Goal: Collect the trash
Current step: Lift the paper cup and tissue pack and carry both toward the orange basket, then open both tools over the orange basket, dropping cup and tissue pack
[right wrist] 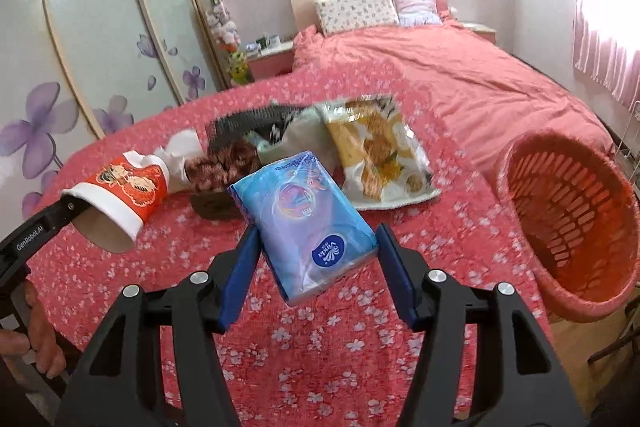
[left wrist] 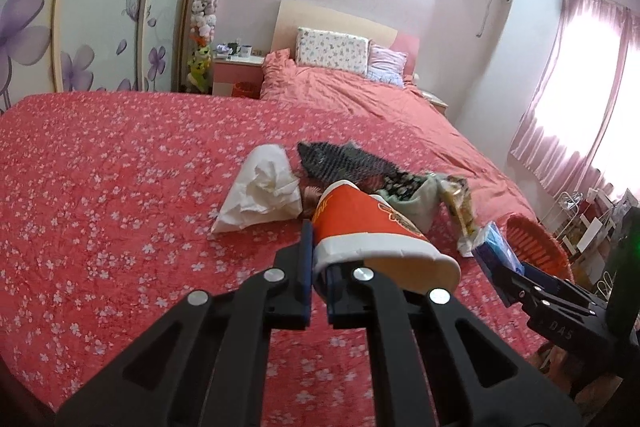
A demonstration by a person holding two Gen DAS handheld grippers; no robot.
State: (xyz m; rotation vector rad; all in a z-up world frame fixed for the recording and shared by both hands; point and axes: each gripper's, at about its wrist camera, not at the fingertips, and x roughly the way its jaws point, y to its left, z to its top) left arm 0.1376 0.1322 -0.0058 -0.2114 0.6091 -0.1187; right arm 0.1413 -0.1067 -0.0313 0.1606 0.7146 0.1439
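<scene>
My left gripper (left wrist: 318,247) is shut on the rim of an orange and white paper cup (left wrist: 360,223), held on its side above the bedspread. In the right wrist view the same cup (right wrist: 124,187) hangs at the far left from the left gripper (right wrist: 70,209). My right gripper (right wrist: 316,251) holds a blue tissue pack (right wrist: 308,223) in the air, a blue pad pressed on each side. An orange slatted basket (right wrist: 568,211) stands tilted at the bed's right edge, to the right of the pack. In the left wrist view the basket (left wrist: 532,243) sits behind the right gripper (left wrist: 494,269).
On the red flowered bedspread (right wrist: 320,339) lie a crumpled white tissue (left wrist: 264,187), a yellow snack wrapper (right wrist: 376,147), a dark knitted cloth (left wrist: 340,159) and a pale cloth (left wrist: 416,199). A hand (right wrist: 36,327) grips the left tool. Pillows, a nightstand and a wardrobe stand beyond.
</scene>
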